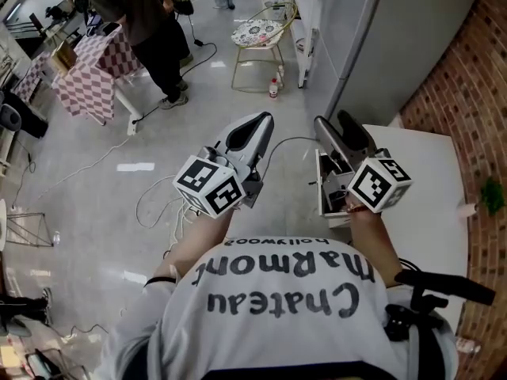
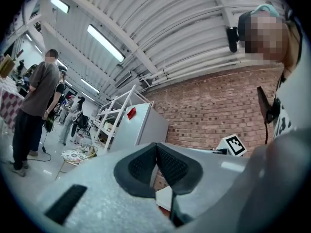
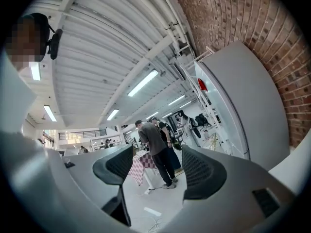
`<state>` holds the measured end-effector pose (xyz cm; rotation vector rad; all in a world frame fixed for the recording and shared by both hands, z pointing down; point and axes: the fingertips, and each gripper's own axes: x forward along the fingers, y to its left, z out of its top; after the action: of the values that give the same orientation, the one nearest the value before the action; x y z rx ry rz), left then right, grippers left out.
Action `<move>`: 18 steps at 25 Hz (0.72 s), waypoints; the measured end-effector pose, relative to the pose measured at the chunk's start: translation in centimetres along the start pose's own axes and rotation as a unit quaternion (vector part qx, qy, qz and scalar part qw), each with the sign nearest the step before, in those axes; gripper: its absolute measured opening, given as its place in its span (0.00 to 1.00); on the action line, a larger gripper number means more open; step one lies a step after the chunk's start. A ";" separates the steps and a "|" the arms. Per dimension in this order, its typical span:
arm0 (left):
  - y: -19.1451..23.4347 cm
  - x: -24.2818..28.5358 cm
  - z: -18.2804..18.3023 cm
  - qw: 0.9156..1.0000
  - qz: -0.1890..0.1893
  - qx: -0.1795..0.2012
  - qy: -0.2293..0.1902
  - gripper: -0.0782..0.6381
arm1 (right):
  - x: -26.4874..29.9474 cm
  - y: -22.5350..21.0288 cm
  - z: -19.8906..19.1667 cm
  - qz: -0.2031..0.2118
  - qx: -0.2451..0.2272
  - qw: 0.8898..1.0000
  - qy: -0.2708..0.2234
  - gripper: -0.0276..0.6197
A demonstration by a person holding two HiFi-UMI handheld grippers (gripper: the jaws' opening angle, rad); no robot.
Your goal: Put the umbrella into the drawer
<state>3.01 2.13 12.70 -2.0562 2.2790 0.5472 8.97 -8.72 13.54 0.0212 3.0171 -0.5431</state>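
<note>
No umbrella shows in any view. My left gripper (image 1: 260,122) is held up in front of my chest, its jaws shut with the dark pads (image 2: 146,166) pressed together and nothing between them. My right gripper (image 1: 333,123) is raised beside it, its jaws open and empty (image 3: 155,171), pointing out over the room. Just under the right gripper, a white drawer (image 1: 323,187) stands pulled out from the left side of a white table (image 1: 428,204); the gripper hides most of its inside.
A grey cabinet (image 1: 372,38) stands beyond the table, against a brick wall (image 1: 467,77). A chair with a patterned cushion (image 1: 257,34) and a person (image 1: 135,14) at a checkered table (image 1: 87,74) are farther off. Cables (image 1: 158,204) lie on the glossy floor.
</note>
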 end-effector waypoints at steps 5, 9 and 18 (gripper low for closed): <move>-1.5 0.1 -2.9 1.000 0.021 -0.016 0.013 0.13 | -2.2 -1.8 -1.4 -0.017 -0.007 1.000 0.026 0.31; -2.0 -0.2 -4.6 0.999 0.039 -0.019 0.025 0.13 | -3.0 -2.6 -2.6 -0.011 -0.003 0.999 0.043 0.25; -1.8 -1.1 -6.8 0.996 0.079 -0.029 0.043 0.13 | -3.4 -4.0 -5.9 -0.045 -0.041 0.993 0.105 0.13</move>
<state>6.33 1.25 18.93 -1.9724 2.5195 0.5474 11.87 -10.36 20.71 -0.0671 3.2556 -0.4512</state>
